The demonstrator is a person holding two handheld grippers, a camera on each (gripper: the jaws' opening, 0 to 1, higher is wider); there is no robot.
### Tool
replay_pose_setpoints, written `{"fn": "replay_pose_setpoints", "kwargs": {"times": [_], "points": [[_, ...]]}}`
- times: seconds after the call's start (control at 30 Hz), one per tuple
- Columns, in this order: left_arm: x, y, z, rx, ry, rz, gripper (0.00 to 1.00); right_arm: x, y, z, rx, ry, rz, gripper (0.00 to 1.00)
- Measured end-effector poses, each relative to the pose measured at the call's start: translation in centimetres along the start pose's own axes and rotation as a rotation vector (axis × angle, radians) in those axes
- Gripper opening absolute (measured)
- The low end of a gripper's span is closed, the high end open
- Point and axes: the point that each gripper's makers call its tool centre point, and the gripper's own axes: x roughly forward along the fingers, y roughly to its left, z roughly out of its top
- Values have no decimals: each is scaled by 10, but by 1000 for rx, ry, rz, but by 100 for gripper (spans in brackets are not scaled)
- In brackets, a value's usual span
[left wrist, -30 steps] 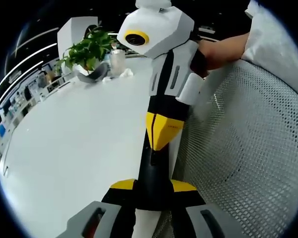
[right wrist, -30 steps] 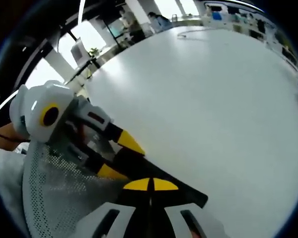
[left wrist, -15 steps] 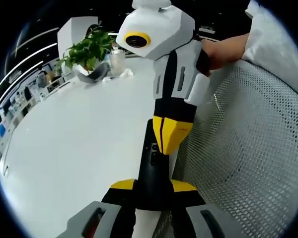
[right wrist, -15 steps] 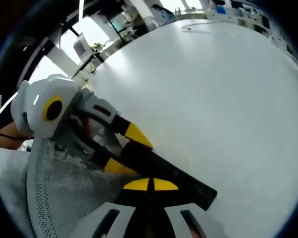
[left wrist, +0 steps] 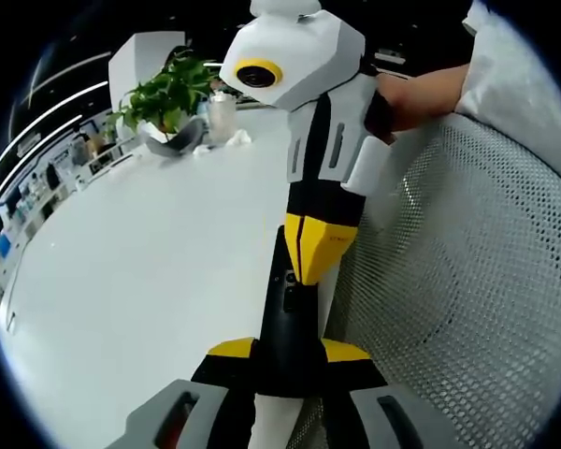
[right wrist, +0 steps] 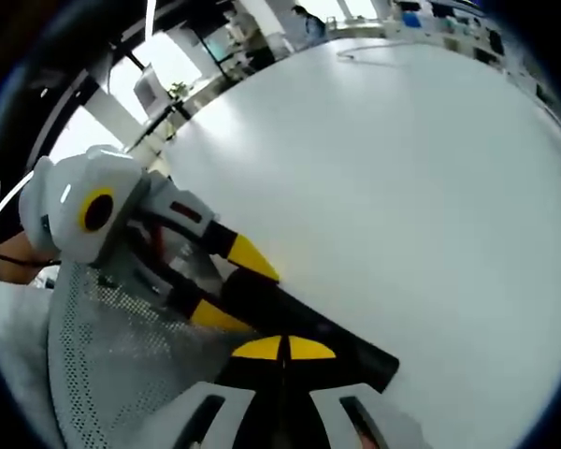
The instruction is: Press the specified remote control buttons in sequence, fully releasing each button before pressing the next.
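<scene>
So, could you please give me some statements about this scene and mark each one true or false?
1. The left gripper holds the black remote control between its jaws. True.
2. The right gripper has its jaws wide open. False: its yellow tips are closed together, pointing down at the remote.
3. A potted green plant stands at the far side of the white table. True.
4. The remote lies flat on the table, far from both grippers. False: it sits in the left gripper.
5. White mesh fabric shows beside the remote in the left gripper view. True.
</scene>
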Motion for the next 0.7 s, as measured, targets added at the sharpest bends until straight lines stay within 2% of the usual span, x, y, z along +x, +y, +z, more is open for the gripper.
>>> {"fn": "replay_pose_setpoints", "kwargs": {"times": [0.47,0.7], "points": [[0,-1,1,9,0,-2,25,2,3,-3,-78,15,-24,0],[0,-1,0,12,1,-3,25,2,2,-3,-52,13,-15,0]]}}
